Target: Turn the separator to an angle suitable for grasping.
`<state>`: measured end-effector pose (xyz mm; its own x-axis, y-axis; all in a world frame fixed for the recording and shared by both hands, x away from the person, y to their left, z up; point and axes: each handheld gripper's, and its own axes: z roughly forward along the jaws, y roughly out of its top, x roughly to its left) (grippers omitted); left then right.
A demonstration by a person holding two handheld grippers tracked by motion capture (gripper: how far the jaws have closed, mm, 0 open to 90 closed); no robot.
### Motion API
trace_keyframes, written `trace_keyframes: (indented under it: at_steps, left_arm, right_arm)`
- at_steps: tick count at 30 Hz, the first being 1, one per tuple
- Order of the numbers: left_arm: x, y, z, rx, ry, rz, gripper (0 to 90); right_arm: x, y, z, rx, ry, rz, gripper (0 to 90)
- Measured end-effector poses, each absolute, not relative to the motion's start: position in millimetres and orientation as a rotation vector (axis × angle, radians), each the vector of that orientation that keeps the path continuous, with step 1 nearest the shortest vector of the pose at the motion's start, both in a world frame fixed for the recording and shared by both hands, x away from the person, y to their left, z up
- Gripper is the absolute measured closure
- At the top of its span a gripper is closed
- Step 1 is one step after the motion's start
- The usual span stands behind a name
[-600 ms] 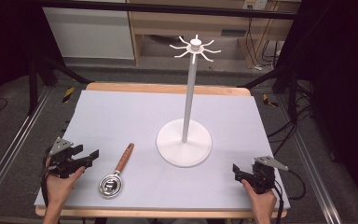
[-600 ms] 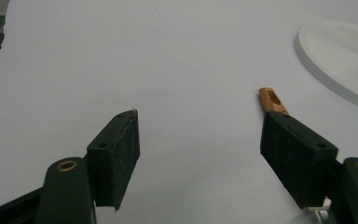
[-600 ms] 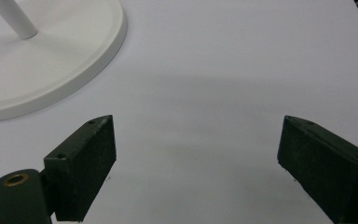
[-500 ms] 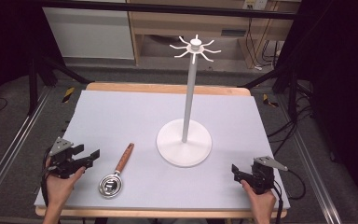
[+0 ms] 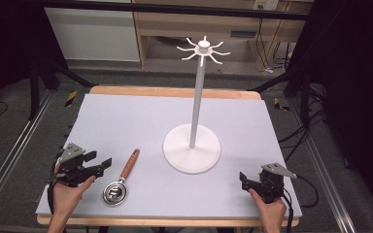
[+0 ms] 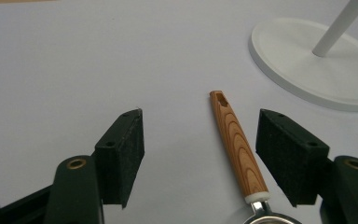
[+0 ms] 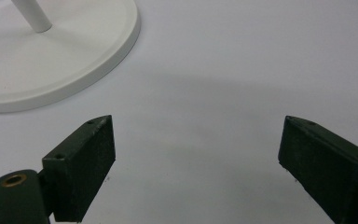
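A small metal strainer [image 5: 115,192] with a wooden handle [image 5: 129,165] lies flat on the white table mat [image 5: 126,121], handle pointing away from the person. My left gripper [image 5: 102,165] rests at the mat's near left, open, just left of the strainer. In the left gripper view the wooden handle [image 6: 235,144] lies on the mat between the two spread jaws, nearer the right one, untouched. A white stand [image 5: 192,145] with a round base and hooked arms on top [image 5: 203,48] rises at centre right. My right gripper [image 5: 244,180] sits open at the near right, empty, with the stand's base [image 7: 51,60] ahead to its left.
The mat covers a wooden table whose far edge [image 5: 175,91] shows as a bare strip. Dark metal frame rails [image 5: 9,160] run along both sides. Shelving and cables stand behind the table. Open mat lies between the stand and the far edge.
The right gripper has shifted slightly left along the near edge. The left gripper and the strainer have stayed put.
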<state>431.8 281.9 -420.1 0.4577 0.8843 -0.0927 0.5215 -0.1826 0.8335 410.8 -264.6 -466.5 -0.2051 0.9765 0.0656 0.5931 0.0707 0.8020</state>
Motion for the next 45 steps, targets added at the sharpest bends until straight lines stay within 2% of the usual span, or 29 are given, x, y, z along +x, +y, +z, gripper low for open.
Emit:
trace_keyframes:
  at_steps: [24, 41, 43, 45]
  left_arm:
    - [448.7, 233.0, -417.1, 2.047, 1.130, 0.457, 34.9]
    - [463.2, 220.3, -430.3, 2.150, 1.173, 0.407, 47.8]
    - [463.5, 215.9, -434.9, 2.178, 1.165, 0.392, 53.9]
    - [463.5, 215.1, -436.4, 2.194, 1.159, 0.386, 55.2]
  right_arm:
    - [411.9, -258.5, -468.6, 1.529, 1.894, 0.973, 11.1]
    - [411.2, -258.2, -468.8, 1.519, 1.900, 0.966, 11.1]
    - [411.3, -257.6, -468.7, 1.516, 1.907, 0.967, 11.1]
    - [411.1, -257.3, -468.5, 1.515, 1.909, 0.965, 11.1]
